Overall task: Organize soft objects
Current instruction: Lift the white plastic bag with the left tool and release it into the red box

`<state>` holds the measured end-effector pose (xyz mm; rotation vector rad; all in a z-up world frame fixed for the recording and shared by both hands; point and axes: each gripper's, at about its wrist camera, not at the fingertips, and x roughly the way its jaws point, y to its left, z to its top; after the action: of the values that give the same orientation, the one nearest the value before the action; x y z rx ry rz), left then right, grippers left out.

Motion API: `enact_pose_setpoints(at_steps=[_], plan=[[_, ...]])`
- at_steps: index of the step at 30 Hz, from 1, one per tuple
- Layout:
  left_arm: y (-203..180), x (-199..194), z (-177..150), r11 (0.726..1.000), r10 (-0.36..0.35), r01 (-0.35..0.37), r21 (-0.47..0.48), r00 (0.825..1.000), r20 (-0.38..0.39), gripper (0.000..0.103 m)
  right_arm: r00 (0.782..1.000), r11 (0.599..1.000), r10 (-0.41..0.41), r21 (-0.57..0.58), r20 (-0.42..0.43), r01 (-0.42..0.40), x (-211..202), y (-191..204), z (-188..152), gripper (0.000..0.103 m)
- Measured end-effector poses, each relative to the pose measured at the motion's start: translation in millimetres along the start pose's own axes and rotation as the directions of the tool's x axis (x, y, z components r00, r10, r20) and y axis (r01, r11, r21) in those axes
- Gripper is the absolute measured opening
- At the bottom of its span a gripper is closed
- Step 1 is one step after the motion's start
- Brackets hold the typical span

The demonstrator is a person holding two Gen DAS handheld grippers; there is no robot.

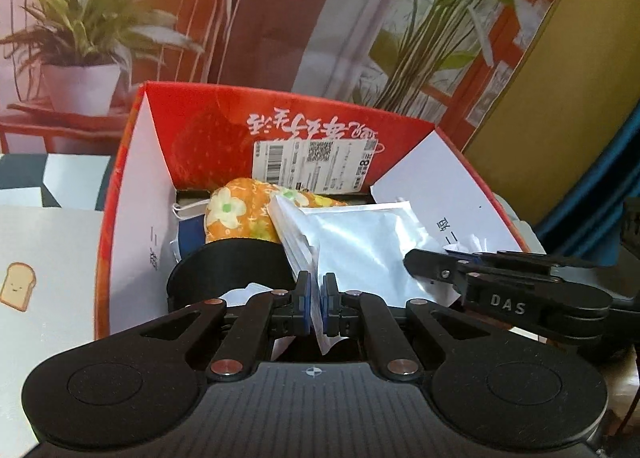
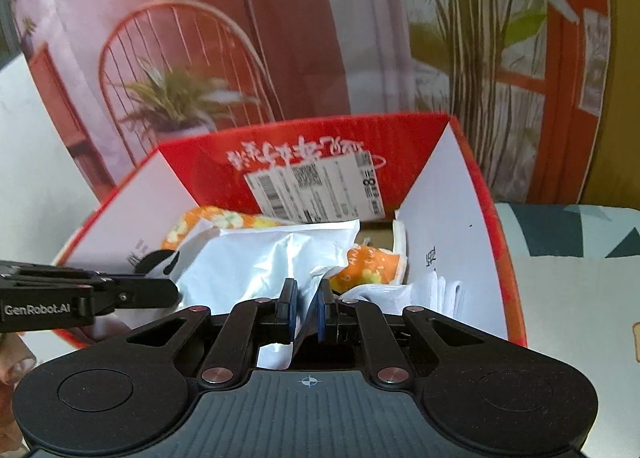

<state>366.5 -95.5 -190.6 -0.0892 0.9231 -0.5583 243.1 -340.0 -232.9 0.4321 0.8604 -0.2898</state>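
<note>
A white plastic pouch (image 1: 360, 246) hangs over an open red cardboard box (image 1: 212, 125), held at two edges. My left gripper (image 1: 317, 282) is shut on its near edge. In the right wrist view, my right gripper (image 2: 306, 286) is shut on another crumpled edge of the same pouch (image 2: 272, 258). Each gripper shows in the other's view: the right gripper (image 1: 414, 258) at the right, the left gripper (image 2: 170, 290) at the left. An orange flowered soft thing (image 1: 240, 213) lies inside the box behind the pouch, and a black round item (image 1: 232, 262) sits in front of it. The box bottom is mostly hidden.
The box's white flaps (image 1: 140, 217) stand up on both sides, and a shipping label (image 1: 316, 165) is stuck on the far wall. A white sheet with a toast cartoon (image 1: 18, 286) lies at the left. A teal patterned cloth (image 2: 560, 230) lies at the right. A printed backdrop of plants stands behind.
</note>
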Motion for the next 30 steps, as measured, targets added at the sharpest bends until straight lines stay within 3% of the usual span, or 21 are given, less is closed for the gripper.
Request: enact_pose_setpoints(at_steps=[7,13,18,22,30], plan=[[1,12,2,1.0,0.014,-0.014,-0.003,0.999,-0.044,0.007,0.993,0.998,-0.058,-0.005,-0.1,0.058,21,6,5,0.01],[-5,8,2,0.999,0.034,-0.034,0.006,0.999,-0.034,0.01,0.99,0.996,-0.083,0.018,-0.117,0.086,23,5,2,0.012],[-7,-9,2,0.998,0.062,-0.062,0.023,0.998,-0.017,0.019,0.992,0.995,-0.099,0.011,-0.077,0.1,11,10,1,0.015],[-10,-32,0,0.994,0.102,-0.103,0.043,0.995,0.024,0.038,0.991,0.99,-0.136,-0.046,-0.01,0.135,-12,19,0,0.037],[-16,-74,-16,0.988,0.14,-0.144,0.052,0.988,0.073,0.055,0.986,0.993,-0.101,-0.052,0.132,0.109,-68,17,-20,0.049]])
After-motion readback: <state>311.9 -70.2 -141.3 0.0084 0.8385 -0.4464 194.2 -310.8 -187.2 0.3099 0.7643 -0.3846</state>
